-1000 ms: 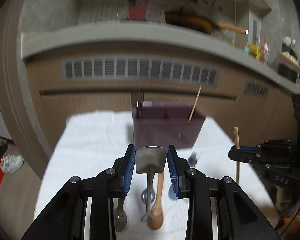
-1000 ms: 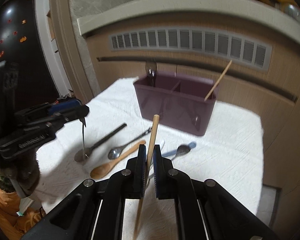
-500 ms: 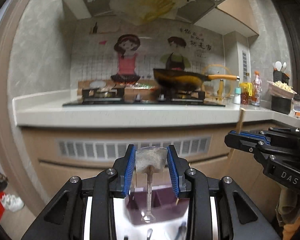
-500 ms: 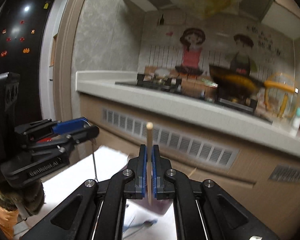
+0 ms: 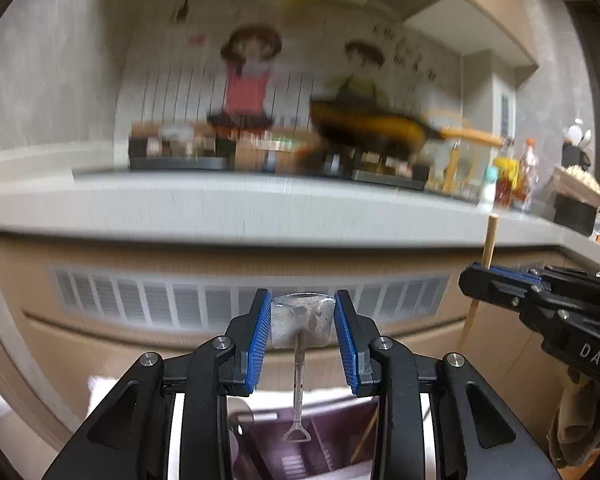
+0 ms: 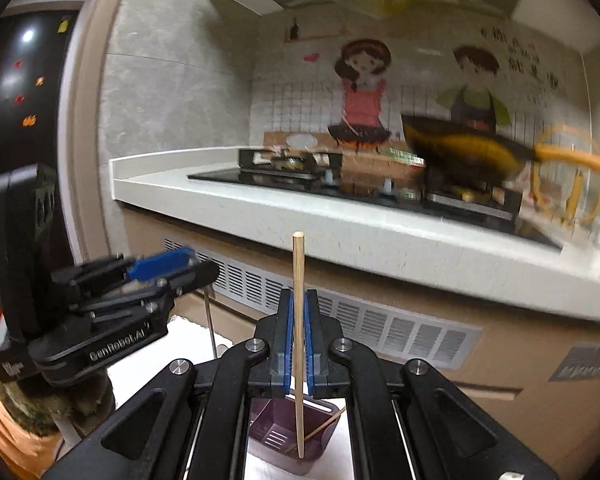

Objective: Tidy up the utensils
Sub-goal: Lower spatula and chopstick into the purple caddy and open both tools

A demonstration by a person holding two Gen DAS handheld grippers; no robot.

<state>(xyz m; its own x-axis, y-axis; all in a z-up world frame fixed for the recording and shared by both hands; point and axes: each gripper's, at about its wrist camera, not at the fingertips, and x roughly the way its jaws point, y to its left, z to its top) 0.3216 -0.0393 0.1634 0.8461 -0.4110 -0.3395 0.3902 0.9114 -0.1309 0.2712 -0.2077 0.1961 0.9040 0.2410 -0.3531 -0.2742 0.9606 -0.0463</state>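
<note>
My left gripper [image 5: 302, 322] is shut on a metal spatula [image 5: 302, 324], gripping its flat blade, with the handle hanging down over the purple utensil caddy [image 5: 300, 456] below. My right gripper [image 6: 298, 336] is shut on a wooden chopstick [image 6: 299, 320], held upright, with its lower end over the caddy [image 6: 292, 440]. Another chopstick [image 6: 320, 430] leans inside the caddy. The right gripper [image 5: 540, 300] shows at the right of the left wrist view. The left gripper [image 6: 112, 300] shows at the left of the right wrist view.
The caddy stands on a white cloth [image 6: 180, 344]. Behind is a kitchen counter [image 6: 340, 216] with a stove and a black pan [image 6: 460, 148]. Cabinet fronts with vents [image 5: 180, 304] run below the counter. Bottles and containers [image 5: 512, 176] stand at the right.
Both grippers have lifted from low over the cloth with their utensils and now hang above the caddy. The loose spoons on the cloth have dropped out of view.
</note>
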